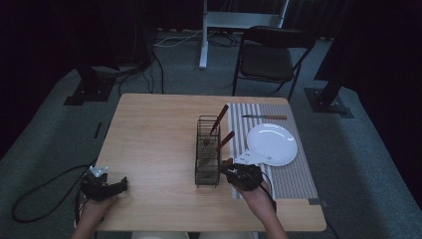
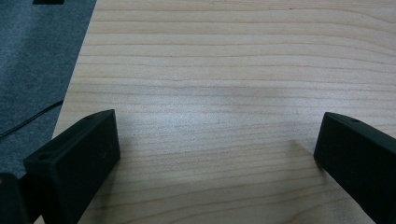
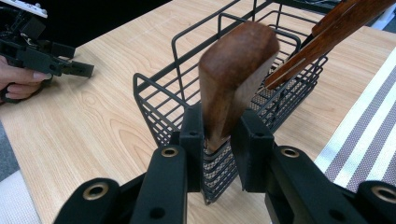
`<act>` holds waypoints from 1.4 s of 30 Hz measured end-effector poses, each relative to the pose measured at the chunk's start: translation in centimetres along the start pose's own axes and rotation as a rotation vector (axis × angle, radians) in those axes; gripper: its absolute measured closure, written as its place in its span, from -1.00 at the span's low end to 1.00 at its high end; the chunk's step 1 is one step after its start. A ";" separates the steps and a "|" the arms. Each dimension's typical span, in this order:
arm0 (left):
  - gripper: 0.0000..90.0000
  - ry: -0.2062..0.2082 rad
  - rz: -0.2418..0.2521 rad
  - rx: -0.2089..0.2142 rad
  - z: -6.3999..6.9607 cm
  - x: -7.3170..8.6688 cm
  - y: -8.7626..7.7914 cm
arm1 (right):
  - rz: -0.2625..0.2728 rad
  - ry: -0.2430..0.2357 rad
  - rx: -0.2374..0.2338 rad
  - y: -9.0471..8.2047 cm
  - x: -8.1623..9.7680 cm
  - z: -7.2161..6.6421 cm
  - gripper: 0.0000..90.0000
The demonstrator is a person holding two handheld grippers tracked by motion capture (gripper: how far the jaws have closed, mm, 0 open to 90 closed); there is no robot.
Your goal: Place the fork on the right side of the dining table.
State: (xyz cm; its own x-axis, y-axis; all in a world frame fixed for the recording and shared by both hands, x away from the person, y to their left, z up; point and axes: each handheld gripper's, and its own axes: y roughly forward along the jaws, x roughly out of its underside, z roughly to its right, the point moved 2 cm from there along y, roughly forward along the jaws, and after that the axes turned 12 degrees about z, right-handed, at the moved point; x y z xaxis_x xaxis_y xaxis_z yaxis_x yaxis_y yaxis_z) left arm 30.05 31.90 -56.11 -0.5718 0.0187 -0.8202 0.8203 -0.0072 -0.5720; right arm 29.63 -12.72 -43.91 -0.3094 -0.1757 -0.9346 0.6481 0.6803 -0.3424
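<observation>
My right gripper [image 3: 220, 140] is shut on a wooden handle [image 3: 233, 79] that stands upright between its jaws, just in front of the near end of a black wire basket [image 3: 159, 100]. In the high view this gripper [image 1: 242, 175] sits at the basket's [image 1: 208, 149] near right corner. Two more wooden-handled utensils [image 1: 219, 119] lean out of the basket. What is at the held handle's lower end is hidden. My left gripper [image 1: 102, 186] rests at the table's near left corner, open, with bare wood between its fingers [image 2: 74, 163].
A striped placemat [image 1: 278, 149] lies right of the basket with a white plate [image 1: 272, 144] on it and a knife [image 1: 263, 117] along its far edge. The wooden table [image 1: 154, 134] has bare room on its left half. A black chair [image 1: 271, 57] stands beyond the table.
</observation>
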 end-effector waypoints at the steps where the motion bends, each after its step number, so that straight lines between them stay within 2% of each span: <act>1: -0.99 0.000 0.000 0.000 0.0 0.0 0.0 | 0.001 -0.004 0.002 0.0 0.0 0.0 0.68; 5: -0.99 0.000 0.000 0.000 0.0 0.0 0.0 | -0.001 -0.010 0.019 0.1 -0.1 0.0 0.69; 18: -0.99 0.000 0.000 0.000 0.0 0.0 0.0 | 0.022 0.008 0.029 -0.4 -0.7 0.3 0.70; 27: -0.99 0.000 0.000 0.000 0.0 0.0 0.0 | 0.057 0.009 0.038 -2.0 -1.9 0.7 0.71; 30: -0.99 0.000 0.000 0.000 0.0 0.0 0.0 | 0.082 -0.005 0.033 -3.1 -2.6 0.7 0.71; 33: -0.99 0.000 0.000 0.000 0.0 0.0 0.0 | 0.089 -0.007 0.038 -3.3 -2.7 0.7 0.71; 34: -0.99 0.000 0.000 0.000 0.0 0.0 0.0 | 0.100 -0.005 0.020 -4.2 -3.1 0.7 0.71; 36: -0.99 0.000 0.000 0.000 0.0 0.0 0.0 | 0.114 0.000 0.008 -4.8 -3.3 0.8 0.71; 42: -0.99 0.000 0.000 0.000 0.0 0.0 0.0 | 0.161 0.038 0.003 -6.8 -3.6 1.3 0.71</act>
State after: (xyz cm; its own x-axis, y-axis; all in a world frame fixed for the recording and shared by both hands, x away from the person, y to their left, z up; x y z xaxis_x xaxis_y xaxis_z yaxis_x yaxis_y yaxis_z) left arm 30.05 31.90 -56.11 -0.5718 0.0190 -0.8202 0.8202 -0.0072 -0.5720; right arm 27.23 -17.65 -38.32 -0.2279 -0.0375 -0.9730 0.6935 0.6951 -0.1892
